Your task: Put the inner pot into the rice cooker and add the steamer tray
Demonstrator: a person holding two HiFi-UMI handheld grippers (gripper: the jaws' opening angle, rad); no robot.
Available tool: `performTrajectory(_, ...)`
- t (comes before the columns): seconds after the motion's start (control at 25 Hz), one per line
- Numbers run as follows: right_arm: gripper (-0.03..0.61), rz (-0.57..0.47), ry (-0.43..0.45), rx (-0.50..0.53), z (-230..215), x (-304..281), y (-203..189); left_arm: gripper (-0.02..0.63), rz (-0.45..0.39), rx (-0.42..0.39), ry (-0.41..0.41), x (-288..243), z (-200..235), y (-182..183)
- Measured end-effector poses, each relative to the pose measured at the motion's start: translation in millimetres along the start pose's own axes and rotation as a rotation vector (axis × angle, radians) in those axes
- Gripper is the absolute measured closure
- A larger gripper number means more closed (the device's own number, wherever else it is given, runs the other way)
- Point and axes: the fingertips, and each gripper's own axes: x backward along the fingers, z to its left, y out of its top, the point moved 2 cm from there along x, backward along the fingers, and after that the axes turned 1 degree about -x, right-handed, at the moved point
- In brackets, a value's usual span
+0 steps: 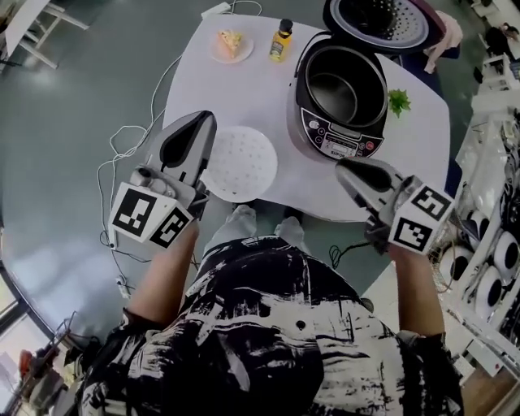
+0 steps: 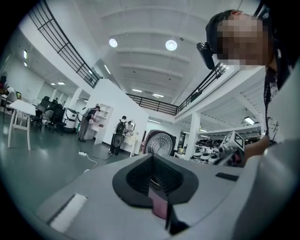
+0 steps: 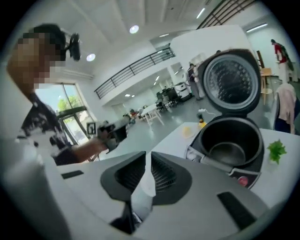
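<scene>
The black rice cooker (image 1: 337,101) stands open on the white table (image 1: 422,146), its lid (image 1: 378,20) tipped back. The metal inner pot (image 1: 335,91) sits inside it, and shows in the right gripper view as the inner pot (image 3: 228,152). The white perforated steamer tray (image 1: 244,162) lies flat on the table, left of the cooker. My left gripper (image 1: 203,122) hovers at the tray's left edge, jaws shut and empty. My right gripper (image 1: 345,168) hangs in front of the cooker's control panel, shut on nothing, pointing toward the rice cooker (image 3: 234,140).
At the table's far side are a small plate with food (image 1: 230,42) and a yellow bottle (image 1: 281,39). A green sprig (image 1: 399,101) lies right of the cooker. White cables (image 1: 130,142) trail over the floor at the left. Shelves of white appliances (image 1: 496,260) stand at the right.
</scene>
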Motion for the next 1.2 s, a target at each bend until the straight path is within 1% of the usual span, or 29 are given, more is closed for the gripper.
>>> performTrajectory(0.04,0.542,0.046,-0.005,0.006,11.2,-22.9,-24.9,0.609,0.008,-0.001,-0.004,-0.1,3.0,-1.4)
performTrajectory(0.08,0.526,0.084,-0.021,-0.008,16.5,-46.6,-50.1,0.609,0.015,-0.002,-0.010,-0.4,5.7,-2.9)
performTrajectory(0.12,0.491,0.117,-0.040,-0.040,16.5,-69.7,-74.9,0.609,0.022,-0.002,-0.016,-0.6,8.2,-4.7)
performTrajectory(0.2,0.435,0.180,-0.093,-0.123,3.7,-109.9,-119.1,0.609,0.036,0.000,-0.029,-0.3,13.3,-8.1)
performTrajectory(0.24,0.387,0.213,-0.127,-0.167,-6.2,-126.8,-137.6,0.609,0.043,0.001,-0.035,0.2,16.0,-9.6)
performTrajectory(0.28,0.379,0.246,-0.163,-0.209,-16.8,-141.7,-153.5,0.609,0.051,0.001,-0.041,0.8,19.0,-11.1)
performTrajectory(0.32,0.319,0.277,-0.198,-0.250,-27.2,-154.8,-166.9,0.609,0.058,0.003,-0.045,1.7,22.4,-12.5)
performTrajectory(0.36,0.313,0.303,-0.233,-0.287,-37.2,-165.8,-178.3,0.609,0.064,0.004,-0.047,2.9,26.2,-13.9)
performTrajectory(0.52,0.313,0.355,-0.383,-0.407,-74.2,-191.1,-211.1,0.609,0.076,0.015,-0.045,11.3,42.5,-20.0)
performTrajectory(0.64,0.338,0.393,-0.451,-0.432,-93.4,-202.9,-223.6,0.609,0.081,0.026,-0.037,17.6,55.2,-24.6)
performTrajectory(0.8,0.379,0.433,-0.479,-0.483,-102.2,-216.3,-234.1,0.609,0.082,0.038,-0.018,27.4,68.5,-28.4)
performTrajectory(0.92,0.427,0.471,-0.505,-0.500,-106.9,-220.4,-240.7,0.609,0.082,0.044,-0.002,32.5,74.6,-28.8)
performTrajectory(1.0,0.508,0.485,-0.525,-0.524,-110.3,-221.8,-244.0,0.609,0.078,0.046,0.006,35.0,78.2,-27.9)
performTrajectory(1.04,0.533,0.485,-0.533,-0.537,-111.5,-222.7,-244.5,0.609,0.076,0.046,0.010,36.4,79.7,-27.5)
performTrajectory(1.12,0.557,0.482,-0.544,-0.544,-112.9,-223.0,-244.3,0.609,0.070,0.045,0.017,39.3,81.3,-26.7)
performTrajectory(1.2,0.565,0.492,-0.543,-0.525,-110.9,-220.8,-242.9,0.609,0.062,0.043,0.024,42.3,81.2,-24.3)
